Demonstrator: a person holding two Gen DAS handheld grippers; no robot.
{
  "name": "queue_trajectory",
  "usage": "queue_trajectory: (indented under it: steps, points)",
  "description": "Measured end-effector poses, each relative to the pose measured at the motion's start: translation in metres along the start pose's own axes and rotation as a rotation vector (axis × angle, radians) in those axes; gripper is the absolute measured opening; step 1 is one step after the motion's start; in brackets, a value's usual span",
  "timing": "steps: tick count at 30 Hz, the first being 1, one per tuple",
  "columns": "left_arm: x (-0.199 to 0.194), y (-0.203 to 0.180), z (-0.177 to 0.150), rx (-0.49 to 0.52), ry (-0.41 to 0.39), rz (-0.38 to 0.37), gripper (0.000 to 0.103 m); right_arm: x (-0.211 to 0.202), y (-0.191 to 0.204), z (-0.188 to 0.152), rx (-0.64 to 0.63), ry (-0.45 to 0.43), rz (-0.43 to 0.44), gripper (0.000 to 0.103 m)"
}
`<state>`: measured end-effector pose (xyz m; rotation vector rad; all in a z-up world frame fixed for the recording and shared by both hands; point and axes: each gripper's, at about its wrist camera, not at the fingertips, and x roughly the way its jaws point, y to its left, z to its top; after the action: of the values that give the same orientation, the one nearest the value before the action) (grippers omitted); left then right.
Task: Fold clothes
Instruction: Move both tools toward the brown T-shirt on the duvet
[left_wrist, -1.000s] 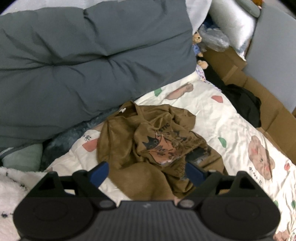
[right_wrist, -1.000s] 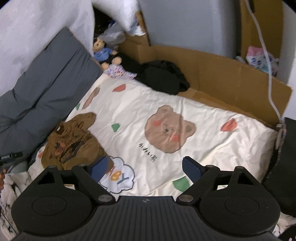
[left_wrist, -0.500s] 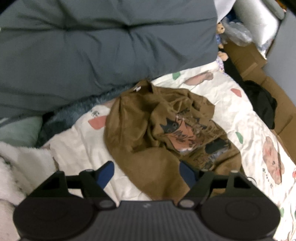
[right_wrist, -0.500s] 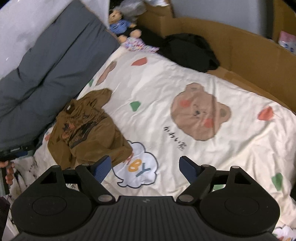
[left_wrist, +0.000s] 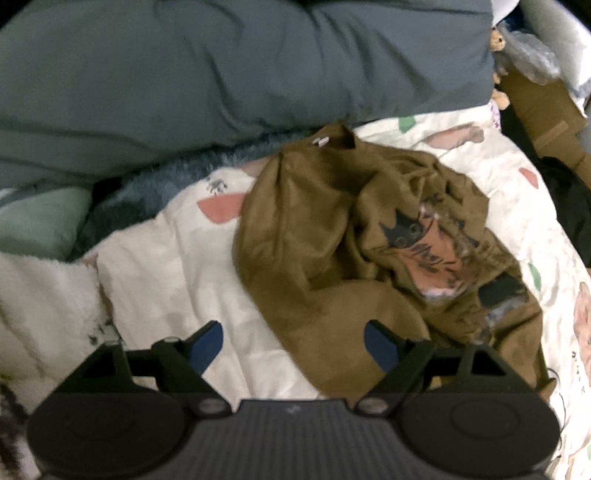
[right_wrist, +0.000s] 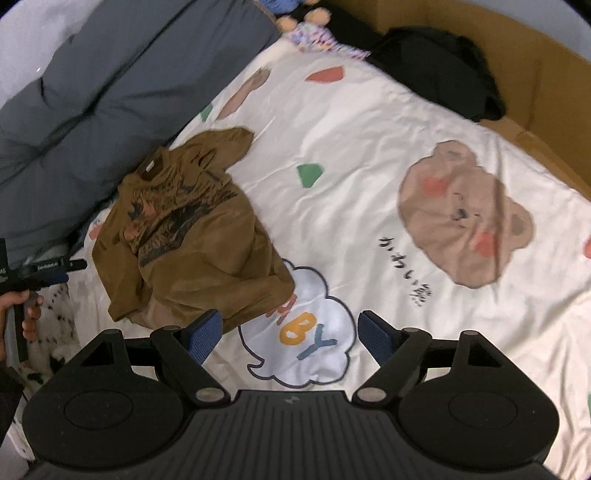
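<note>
A crumpled brown T-shirt (left_wrist: 332, 229) with a dark cat print lies in a heap on the cream cartoon-print bed cover (left_wrist: 177, 266). My left gripper (left_wrist: 293, 343) hovers open just above the shirt's near edge, with nothing between its blue-padded fingers. In the right wrist view the same brown T-shirt (right_wrist: 192, 236) lies left of centre on the bed cover (right_wrist: 369, 155). My right gripper (right_wrist: 290, 334) is open over the cloud print, its left finger beside the shirt's near corner. The left gripper (right_wrist: 55, 271), held by a hand, shows at the far left.
A thick grey duvet (left_wrist: 221, 66) is bunched along the far side of the bed. A black garment (right_wrist: 439, 70) and a soft toy (right_wrist: 303, 18) lie at the head end, by a brown cardboard wall (right_wrist: 546, 85). A white fluffy blanket (left_wrist: 40, 302) lies at the left.
Both grippers have come lower and closer to the brown T-shirt, which now fills more of each view. Both stay open. The shirt has not moved.
</note>
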<state>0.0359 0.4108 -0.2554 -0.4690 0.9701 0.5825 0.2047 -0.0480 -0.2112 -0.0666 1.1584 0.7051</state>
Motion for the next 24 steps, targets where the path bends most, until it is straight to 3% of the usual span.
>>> queue_trajectory:
  steps: [11, 24]
  points:
    - [0.041, 0.01, 0.007, -0.067, 0.028, 0.019, 0.087, 0.083, 0.015, 0.025, -0.1, 0.067, 0.076, 0.085]
    - [0.064, 0.017, 0.032, -0.076, -0.054, 0.106, 0.088, 0.155, 0.022, 0.065, -0.122, 0.072, 0.17, 0.086]
